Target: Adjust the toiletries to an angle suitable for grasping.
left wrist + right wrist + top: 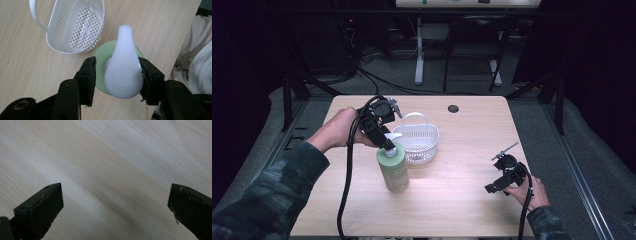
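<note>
**Two grippers, one at the pump bottle**

Two grippers show in the high view. The left gripper [388, 144] comes down from the upper left onto the top of the green pump bottle [394, 171], which stands upright on the wooden table [462, 165]. The white basket [419, 137] sits just beside the bottle, on its far right side. The right gripper [502, 182] lies well apart from the bottle, to its right near the table's front edge, held low by the right hand [529, 192].

From the left gripper view, the bottle's white pump head [124, 67] sits between the two black fingers [88, 75], its nozzle pointing away from them toward the table's edge. The right-side finger touches the pump head; a narrow gap remains at the left-side one, so the jaws stand partly closed around it without a full pinch. The basket [75, 27] lies beyond the bottle, upper left.

From the right gripper view, the fingers [45, 207] stand wide apart over bare table [112, 170], holding nothing.
</note>
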Available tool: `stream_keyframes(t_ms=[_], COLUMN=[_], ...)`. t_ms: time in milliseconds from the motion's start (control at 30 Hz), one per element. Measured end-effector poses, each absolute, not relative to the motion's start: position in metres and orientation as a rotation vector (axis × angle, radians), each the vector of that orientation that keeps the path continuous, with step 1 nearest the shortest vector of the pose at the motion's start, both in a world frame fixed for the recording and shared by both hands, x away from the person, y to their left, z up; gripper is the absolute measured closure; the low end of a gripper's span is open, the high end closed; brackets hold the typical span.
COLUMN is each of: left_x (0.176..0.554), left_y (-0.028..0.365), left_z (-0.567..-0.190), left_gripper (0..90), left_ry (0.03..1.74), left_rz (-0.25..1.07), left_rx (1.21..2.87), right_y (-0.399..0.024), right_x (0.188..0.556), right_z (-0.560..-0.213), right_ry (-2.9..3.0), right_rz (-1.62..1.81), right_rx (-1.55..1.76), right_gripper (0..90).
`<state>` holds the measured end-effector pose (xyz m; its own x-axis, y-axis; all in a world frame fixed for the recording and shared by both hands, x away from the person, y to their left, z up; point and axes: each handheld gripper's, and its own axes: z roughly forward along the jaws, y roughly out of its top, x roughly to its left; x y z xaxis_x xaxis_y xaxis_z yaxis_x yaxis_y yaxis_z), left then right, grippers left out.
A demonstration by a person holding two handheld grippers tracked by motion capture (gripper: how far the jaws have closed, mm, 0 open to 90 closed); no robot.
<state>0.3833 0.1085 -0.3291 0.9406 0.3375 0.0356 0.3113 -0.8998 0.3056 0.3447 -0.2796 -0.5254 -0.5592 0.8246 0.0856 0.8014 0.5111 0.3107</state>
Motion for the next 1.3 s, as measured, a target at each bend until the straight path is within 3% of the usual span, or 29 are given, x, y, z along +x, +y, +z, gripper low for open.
stream_keyframes(t_ms=[333, 1300], left_x=[0.3798, 0.3766], left_y=[0.1091, 0.1150], left_z=[-0.3319, -0.3345], left_gripper=[62.1, 62.9], left_ry=[0.473, 0.455], left_rz=[0.130, 0.158], left_rx=[2.770, 2.706], right_y=[-0.2792, -0.2766], right_x=[0.3451, 0.3463], right_z=[-0.5263, -0.5245], right_ry=[2.671, 2.668], right_rz=[0.477, 0.479], right_rx=[1.430, 1.430], right_gripper=[0.0, 0.0])
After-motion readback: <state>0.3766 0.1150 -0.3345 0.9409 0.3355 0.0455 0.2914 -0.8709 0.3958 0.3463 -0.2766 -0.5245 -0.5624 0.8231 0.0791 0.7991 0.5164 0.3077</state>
